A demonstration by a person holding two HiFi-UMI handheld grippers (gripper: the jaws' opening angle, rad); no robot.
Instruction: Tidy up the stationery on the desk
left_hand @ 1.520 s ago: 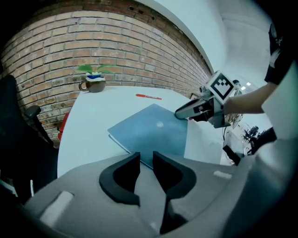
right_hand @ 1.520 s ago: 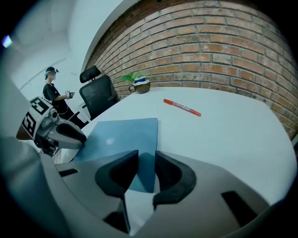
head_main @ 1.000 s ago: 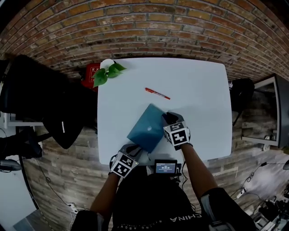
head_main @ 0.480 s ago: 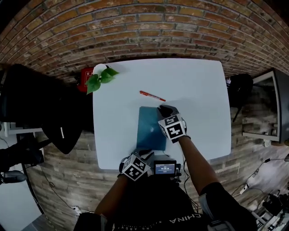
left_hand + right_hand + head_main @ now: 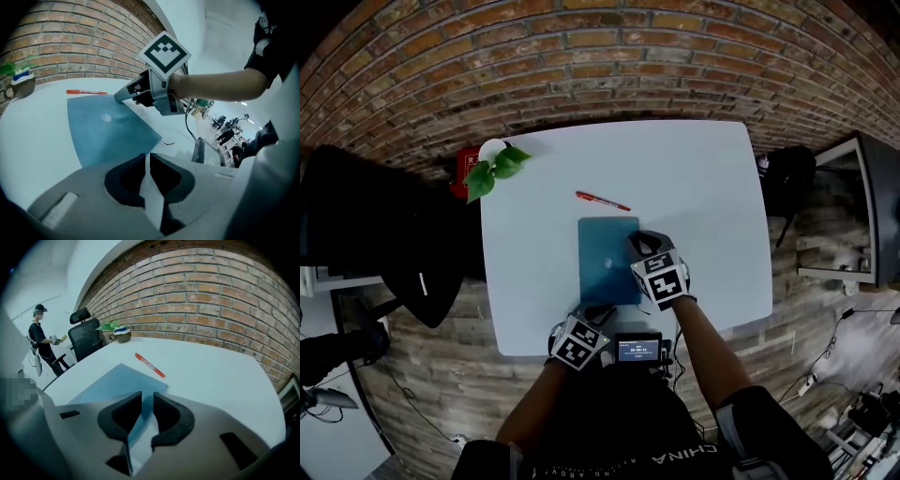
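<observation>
Lying flat, the blue notebook (image 5: 605, 258) shows between jaws of the right gripper (image 5: 641, 244), just opening wider, apparently ungripped.

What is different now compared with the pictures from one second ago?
The blue notebook turned from slanted to square with the desk edge. The left tongs slid right to its near edge, closing, nothing between them. The right tongs stayed over its right edge, just opening slightly, gripping nothing. The red pen and plant kept their places.

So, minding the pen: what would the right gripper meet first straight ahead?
Probably the blue notebook, its edge between the right gripper's jaws, which have just been opening; the pen lies beyond.
</observation>
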